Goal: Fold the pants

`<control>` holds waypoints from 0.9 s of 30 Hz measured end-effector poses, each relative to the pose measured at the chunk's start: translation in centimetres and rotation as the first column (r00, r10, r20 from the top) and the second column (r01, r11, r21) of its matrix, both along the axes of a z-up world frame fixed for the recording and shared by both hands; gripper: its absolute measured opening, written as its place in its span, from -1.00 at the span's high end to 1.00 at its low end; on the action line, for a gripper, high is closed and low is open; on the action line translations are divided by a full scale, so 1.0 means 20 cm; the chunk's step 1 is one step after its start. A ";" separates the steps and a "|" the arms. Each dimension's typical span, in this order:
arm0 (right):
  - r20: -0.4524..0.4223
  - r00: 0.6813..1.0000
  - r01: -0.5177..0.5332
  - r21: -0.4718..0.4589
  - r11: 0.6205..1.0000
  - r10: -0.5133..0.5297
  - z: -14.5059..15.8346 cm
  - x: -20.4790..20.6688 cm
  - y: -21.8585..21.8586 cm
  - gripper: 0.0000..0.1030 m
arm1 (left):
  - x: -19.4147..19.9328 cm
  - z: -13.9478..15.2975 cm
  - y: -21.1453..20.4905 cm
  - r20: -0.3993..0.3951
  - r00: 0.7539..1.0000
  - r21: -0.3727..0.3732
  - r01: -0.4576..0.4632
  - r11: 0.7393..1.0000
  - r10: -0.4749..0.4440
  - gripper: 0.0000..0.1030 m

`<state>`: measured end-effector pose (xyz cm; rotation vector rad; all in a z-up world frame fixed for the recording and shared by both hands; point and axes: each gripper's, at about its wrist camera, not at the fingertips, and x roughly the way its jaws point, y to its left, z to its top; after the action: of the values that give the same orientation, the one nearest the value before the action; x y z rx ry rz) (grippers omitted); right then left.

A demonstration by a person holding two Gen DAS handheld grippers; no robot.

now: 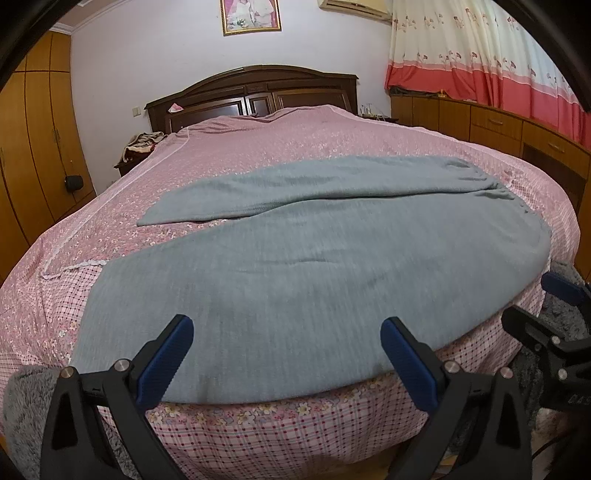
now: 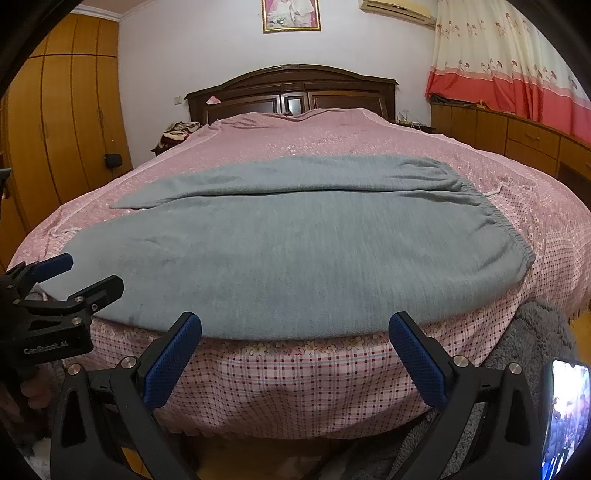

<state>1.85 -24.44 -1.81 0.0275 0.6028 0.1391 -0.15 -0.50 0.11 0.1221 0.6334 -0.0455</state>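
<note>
Left tongs point(image 2: 79, 275) marked "CanRobot.AI"

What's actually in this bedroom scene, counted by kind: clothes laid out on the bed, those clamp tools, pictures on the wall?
Grey knit pants spread flat on the pink floral bedspread: 1
Black two-finger grippers with blue pads, both open: 2, left gripper and right gripper
Gold-framed wall picture: 1
Total: 4

The picture point(image 2: 291, 14) on the far wall was cut off by the top edge, its figures too blurred to tell. A phone point(image 2: 565, 417) at near right was partly cropped, its screen unreadable. The air conditioner point(image 2: 397, 9) was also clipped.
</note>
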 end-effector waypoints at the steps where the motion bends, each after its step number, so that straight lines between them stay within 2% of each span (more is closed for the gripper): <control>1: 0.000 1.000 0.000 -0.002 1.000 0.000 0.00 0.00 0.00 -1.00 | 0.00 0.00 0.00 0.002 1.000 -0.001 0.001 1.000 -0.001 -1.00; 27: -0.003 1.000 -0.007 -0.020 1.000 0.007 -0.02 0.01 0.02 -1.00 | -0.01 0.01 0.01 0.002 1.000 -0.002 0.006 1.000 -0.006 -1.00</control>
<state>2.10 -24.03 -2.14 0.0066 0.6075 0.1401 -0.41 -0.35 0.26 0.1222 0.6314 -0.0515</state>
